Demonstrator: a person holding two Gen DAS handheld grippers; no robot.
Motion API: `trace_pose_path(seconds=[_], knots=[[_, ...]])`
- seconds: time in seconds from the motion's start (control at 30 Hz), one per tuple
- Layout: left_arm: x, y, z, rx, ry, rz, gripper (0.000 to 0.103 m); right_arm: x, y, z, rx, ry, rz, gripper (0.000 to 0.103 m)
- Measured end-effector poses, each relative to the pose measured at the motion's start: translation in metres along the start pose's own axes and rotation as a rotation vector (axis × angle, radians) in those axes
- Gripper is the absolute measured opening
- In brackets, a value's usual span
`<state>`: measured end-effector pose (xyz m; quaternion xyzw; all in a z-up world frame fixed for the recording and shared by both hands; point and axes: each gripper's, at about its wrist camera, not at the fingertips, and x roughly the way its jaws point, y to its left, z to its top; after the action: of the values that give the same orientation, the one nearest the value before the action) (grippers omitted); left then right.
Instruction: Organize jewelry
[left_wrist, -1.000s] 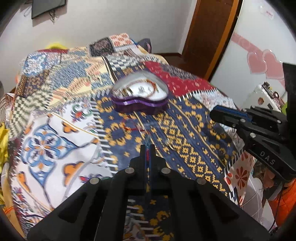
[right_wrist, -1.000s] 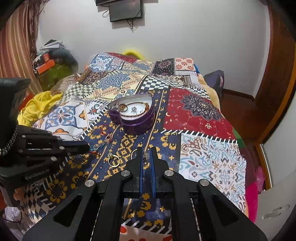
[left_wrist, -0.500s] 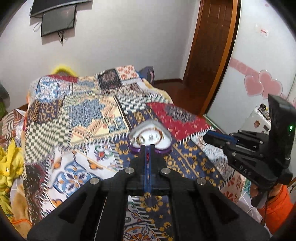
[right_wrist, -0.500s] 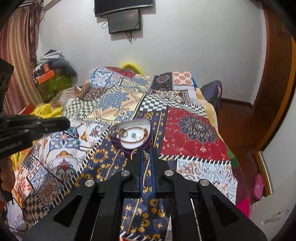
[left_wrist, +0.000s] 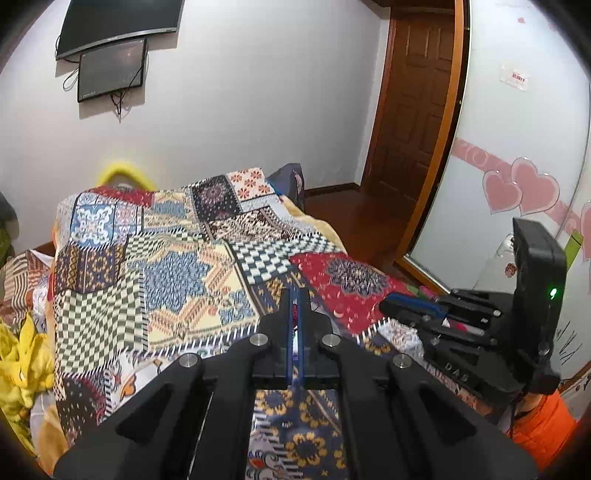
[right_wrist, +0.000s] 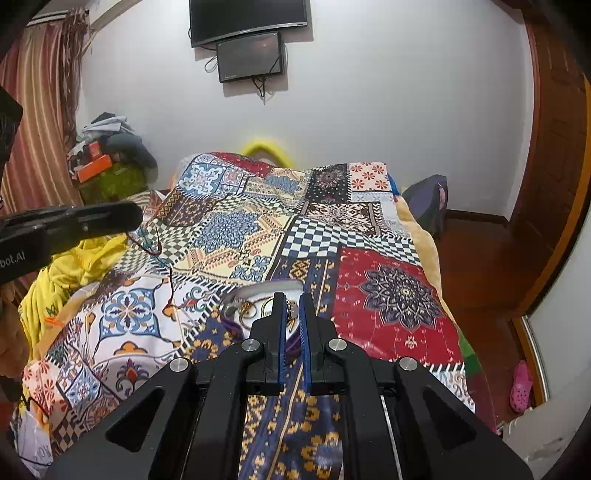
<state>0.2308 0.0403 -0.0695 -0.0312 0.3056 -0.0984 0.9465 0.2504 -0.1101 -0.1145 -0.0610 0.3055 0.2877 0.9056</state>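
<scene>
My left gripper (left_wrist: 294, 295) is shut on a red beaded cord necklace (left_wrist: 294, 314), held high above the bed. In the right wrist view the left gripper (right_wrist: 129, 216) shows at the left, and the necklace (right_wrist: 170, 273) dangles from it down toward the quilt. A purple heart-shaped jewelry box (right_wrist: 255, 306) with gold rings and chains inside sits on the patchwork quilt (right_wrist: 229, 229), partly hidden behind my right gripper (right_wrist: 291, 301). The right gripper's jaws are nearly closed with a narrow gap and hold nothing; it also shows in the left wrist view (left_wrist: 388, 304).
The quilt covers a bed (left_wrist: 177, 266). Yellow cloth (right_wrist: 62, 269) lies at the bed's left side. A cluttered pile (right_wrist: 107, 158) stands by the striped curtain. A wooden door (left_wrist: 417, 99) and a wardrobe with pink hearts (left_wrist: 517, 188) are on the right.
Both grippers have risen and pulled back from the bed. The left gripper lifted the red necklace off the quilt; it now hangs in the air. The jewelry box looks smaller and lower.
</scene>
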Motion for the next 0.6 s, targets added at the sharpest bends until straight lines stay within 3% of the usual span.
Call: trace_pose_path(seconds=[0.27, 0.6], knots=[[0.022, -0.001, 0.015, 0.009, -0.012, -0.023, 0.0, 0.017, -0.003, 0.008, 0.004, -0.001, 0.015, 0.006], [0.075, 0.007, 0.0, -0.039, 0.083, -0.058, 0.0, 0.051, -0.006, 0.001, 0.002, 0.064, 0.036, 0.006]])
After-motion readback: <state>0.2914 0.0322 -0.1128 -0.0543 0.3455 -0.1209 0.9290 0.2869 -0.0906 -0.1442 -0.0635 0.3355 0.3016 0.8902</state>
